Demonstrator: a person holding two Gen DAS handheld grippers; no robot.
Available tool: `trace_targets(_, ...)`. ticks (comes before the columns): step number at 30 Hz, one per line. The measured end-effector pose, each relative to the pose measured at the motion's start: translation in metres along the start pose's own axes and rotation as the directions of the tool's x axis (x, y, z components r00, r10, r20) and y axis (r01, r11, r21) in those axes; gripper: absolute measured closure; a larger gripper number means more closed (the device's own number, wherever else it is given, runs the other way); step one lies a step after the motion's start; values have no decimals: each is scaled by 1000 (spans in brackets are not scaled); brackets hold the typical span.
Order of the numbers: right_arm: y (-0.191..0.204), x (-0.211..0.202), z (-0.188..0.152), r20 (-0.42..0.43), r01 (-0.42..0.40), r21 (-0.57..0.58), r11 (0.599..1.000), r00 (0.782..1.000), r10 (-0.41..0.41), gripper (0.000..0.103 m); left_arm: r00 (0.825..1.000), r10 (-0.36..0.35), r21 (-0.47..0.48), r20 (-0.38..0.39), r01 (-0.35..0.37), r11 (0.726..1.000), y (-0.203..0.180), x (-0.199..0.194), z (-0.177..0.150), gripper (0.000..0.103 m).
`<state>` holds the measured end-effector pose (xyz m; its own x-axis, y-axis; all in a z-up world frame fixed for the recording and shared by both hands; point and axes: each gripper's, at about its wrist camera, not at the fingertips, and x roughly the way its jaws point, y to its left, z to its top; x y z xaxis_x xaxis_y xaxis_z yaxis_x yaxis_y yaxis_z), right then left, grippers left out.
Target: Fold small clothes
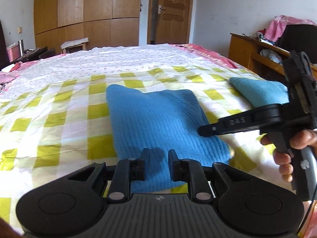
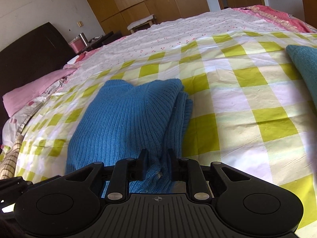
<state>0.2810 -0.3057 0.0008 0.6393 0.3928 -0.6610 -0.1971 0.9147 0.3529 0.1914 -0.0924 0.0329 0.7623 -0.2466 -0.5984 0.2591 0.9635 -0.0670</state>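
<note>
A blue ribbed knit sweater [image 1: 158,117] lies folded into a thick rectangular bundle on the green-and-white checked sheet [image 1: 59,107] of the bed. Its ribs run lengthwise, and in the right wrist view the layered edges of the fold stack along its right side, with a rounded hump across the far end.

The right gripper [image 2: 156,156] has its two fingers drawn close on a bunched pinch of the sweater's near edge; the knit puckers between the pads, so it grips the cloth. In the left wrist view that same tool reaches in from the right, held by a hand [image 1: 287,154], its tip over the sweater's right side.

The left gripper [image 1: 158,154] hovers at the near end of the sweater with a narrow gap between its fingers; only shadowed knit shows in that gap, and nothing is pinched.

A second folded teal garment [image 1: 259,91] lies apart, farther right on the sheet.
</note>
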Motion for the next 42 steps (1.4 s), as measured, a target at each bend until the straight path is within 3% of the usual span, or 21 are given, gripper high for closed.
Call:
trace_targets(6, 4, -5, 0, 2, -7, -16, 1000, 1000, 7, 82, 998, 45, -65, -37, -47, 997, 20, 23, 8, 78)
trace_targets(19, 7, 2, -5, -1, 0, -63, 998, 1000, 0, 77, 996, 60, -29, -67, -62, 998, 15, 52, 7, 76)
trace_targets(27, 4, 1, -5, -4, 17, -44, 999, 1000, -17, 75, 996, 60, -14, -69, -61, 998, 14, 48, 9, 76)
trace_targets(32, 8, -9, -1, 12, -10, -55, 998, 1000, 10, 63, 999, 12, -110, -52, -17, 994, 32, 42, 15, 73)
trace_targets(34, 7, -7, -1, 12, -11, -45, 999, 1000, 12, 51, 999, 4, -133, -43, -10, 991, 37, 43, 17, 73)
trace_targets(37, 2, -3, -3, 0, 0, -29, 1000, 1000, 0, 46, 1000, 4, -163, 5, -3, 987, 43, 36, 17, 72)
trace_targets(39, -3, 0, -3, -6, -6, -6, 1000, 1000, 6, 44, 999, 12, -179, 40, -5, 984, 48, 30, 18, 63)
trace_targets(42, -10, 5, -3, -23, -48, 60, 997, 999, 49, 43, 999, 19, -195, 36, -11, 981, 58, 34, 20, 58)
